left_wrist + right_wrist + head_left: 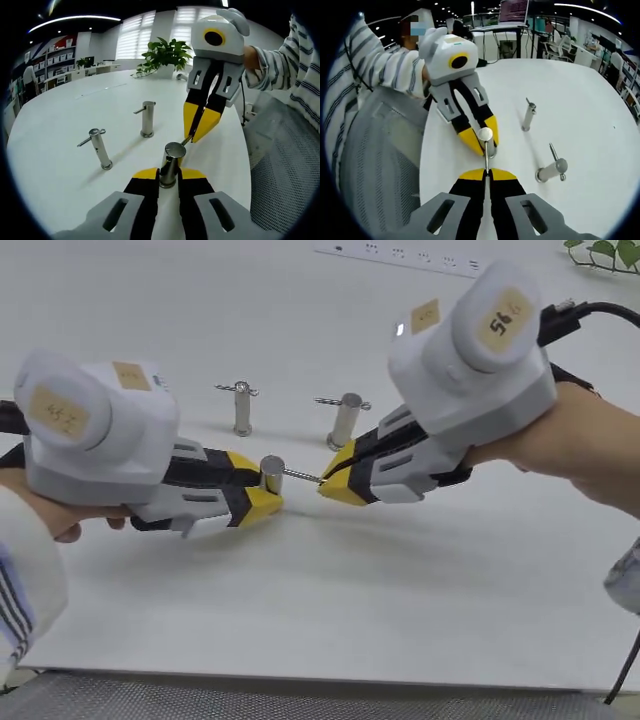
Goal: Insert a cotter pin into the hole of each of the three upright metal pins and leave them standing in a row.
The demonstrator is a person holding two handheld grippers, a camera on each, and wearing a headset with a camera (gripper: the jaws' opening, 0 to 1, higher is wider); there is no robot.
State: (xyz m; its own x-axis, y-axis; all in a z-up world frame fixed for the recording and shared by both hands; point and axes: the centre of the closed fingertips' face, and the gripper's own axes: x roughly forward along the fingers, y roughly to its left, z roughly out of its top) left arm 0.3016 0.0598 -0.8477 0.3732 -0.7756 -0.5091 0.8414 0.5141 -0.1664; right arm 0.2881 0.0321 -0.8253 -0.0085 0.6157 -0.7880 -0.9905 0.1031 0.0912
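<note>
The left tongs [262, 485] are closed on a metal pin [272, 472], with a yellow tip pressed against each side of its shaft. In the left gripper view there is no gap between jaws and steel. The pin stands upright on the white table [420, 580], at the front, between the two tools.

The right tongs [330, 480] are all but shut and pinch a thin cotter pin [303, 476] by one end. The cotter pin lies roughly level and points from the right tongs toward the held metal pin. Its free end reaches the side of that pin just under the flat head — whether it has entered the hole cannot be told.

Farther back on the table, apart from both tongs, two more pins stand upright. The rear left pin [242, 412] has a fitted cotter [232, 389] through its top, sticking out sideways. The rear right pin [346, 424] has a second fitted cotter [330, 401] set the same way.

A hand [565, 440] grips the body of the right tool; another hand [60, 522], in a striped sleeve, holds the left one.
</note>
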